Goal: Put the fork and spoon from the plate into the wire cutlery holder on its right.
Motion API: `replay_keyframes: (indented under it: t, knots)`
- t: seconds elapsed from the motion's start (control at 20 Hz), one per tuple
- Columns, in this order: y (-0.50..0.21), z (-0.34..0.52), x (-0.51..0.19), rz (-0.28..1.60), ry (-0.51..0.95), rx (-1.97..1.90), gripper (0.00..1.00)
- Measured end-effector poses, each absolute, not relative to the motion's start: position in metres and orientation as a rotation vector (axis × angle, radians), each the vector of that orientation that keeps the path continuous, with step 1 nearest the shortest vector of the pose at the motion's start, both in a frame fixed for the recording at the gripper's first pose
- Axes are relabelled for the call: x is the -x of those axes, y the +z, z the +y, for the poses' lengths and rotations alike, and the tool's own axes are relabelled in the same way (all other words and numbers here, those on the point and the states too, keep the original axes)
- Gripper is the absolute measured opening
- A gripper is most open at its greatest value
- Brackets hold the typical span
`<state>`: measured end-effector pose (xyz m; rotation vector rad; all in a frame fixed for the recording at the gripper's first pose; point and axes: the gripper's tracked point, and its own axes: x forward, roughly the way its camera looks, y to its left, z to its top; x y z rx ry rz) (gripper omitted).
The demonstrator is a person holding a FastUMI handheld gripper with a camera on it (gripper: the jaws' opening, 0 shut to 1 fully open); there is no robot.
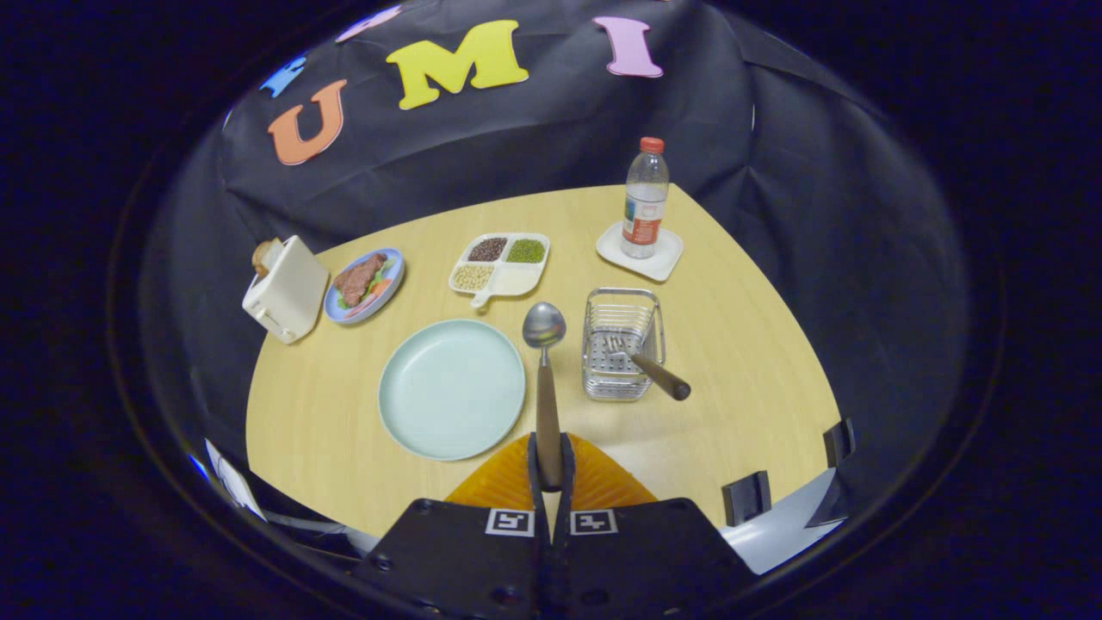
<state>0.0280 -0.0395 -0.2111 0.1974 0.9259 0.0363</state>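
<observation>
Two orange fingers of the gripper [549,469] are closed almost together, pinching the wooden handle of one spoon [545,362], whose metal bowl points forward, raised between the plate and the holder. One pale green plate [451,387] lies bare, left of the spoon. One wire cutlery holder [622,343] stands right of it, with one fork [641,366] inside, tines down, handle leaning out. Beyond sits one bottle [645,200] on a coaster.

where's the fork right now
In the gripper view, the fork sits tines-down in the wire cutlery holder, right of the plate and the gripper-held spoon.
</observation>
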Motion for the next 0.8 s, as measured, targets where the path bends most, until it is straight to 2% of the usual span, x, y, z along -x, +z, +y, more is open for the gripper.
replay_keyframes:
  t: [0.8]
  knots:
    - [-0.220,-0.083,-0.032,0.933,-0.058,-0.242,0.02]
